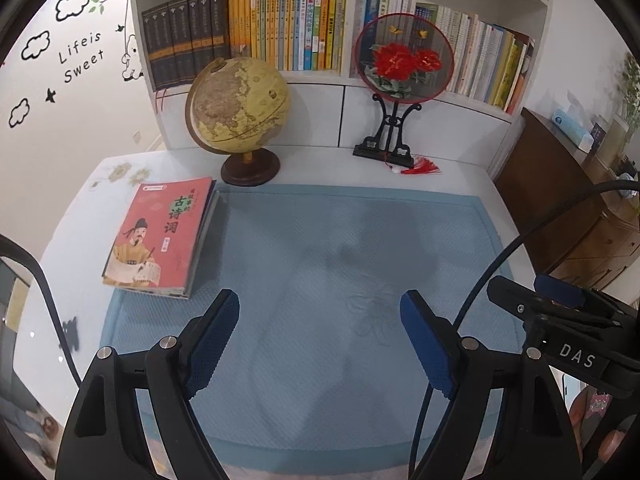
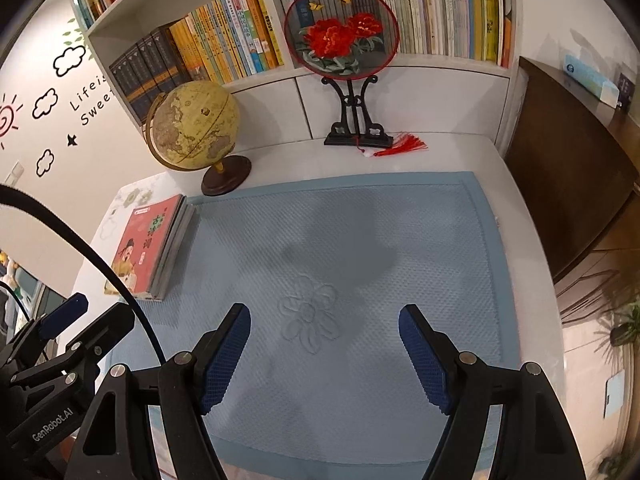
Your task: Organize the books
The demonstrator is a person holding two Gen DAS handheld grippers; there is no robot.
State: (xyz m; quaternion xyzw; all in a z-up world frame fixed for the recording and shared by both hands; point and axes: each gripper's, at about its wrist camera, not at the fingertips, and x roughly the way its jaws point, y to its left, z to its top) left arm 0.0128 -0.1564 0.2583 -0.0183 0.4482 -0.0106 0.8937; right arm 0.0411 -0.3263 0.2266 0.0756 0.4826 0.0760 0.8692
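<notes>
Here, a neat stack of books [image 1: 160, 236] is seen lying flat on the counter [image 1: 312, 164], ahead and to the left of the left claw [image 1: 320, 316]. Its red-covered top book faces up, and its right edge overlaps the blue mat [image 1: 340, 248]. The long axis of the stack runs away from the claw toward the shelves, tilted slightly rightward at the far end; the page edges are turned toward the mat and the near end toward the claw.

The left claw is held wide apart with nothing between its blue pads, above bare mat. Further right, the right claw [image 2: 324, 332] is likewise spread and empty, with the stack well off to its left.

The books are squared one on another, which would fit a finished stacking or a pile waiting to go to the shelf [image 1: 244, 28]; which of the two is not settled. Any grasp would call for an approach across the stack's short width. Beyond the claws stand a globe [image 1: 240, 108] and a round embroidered fan [image 1: 404, 56].
</notes>
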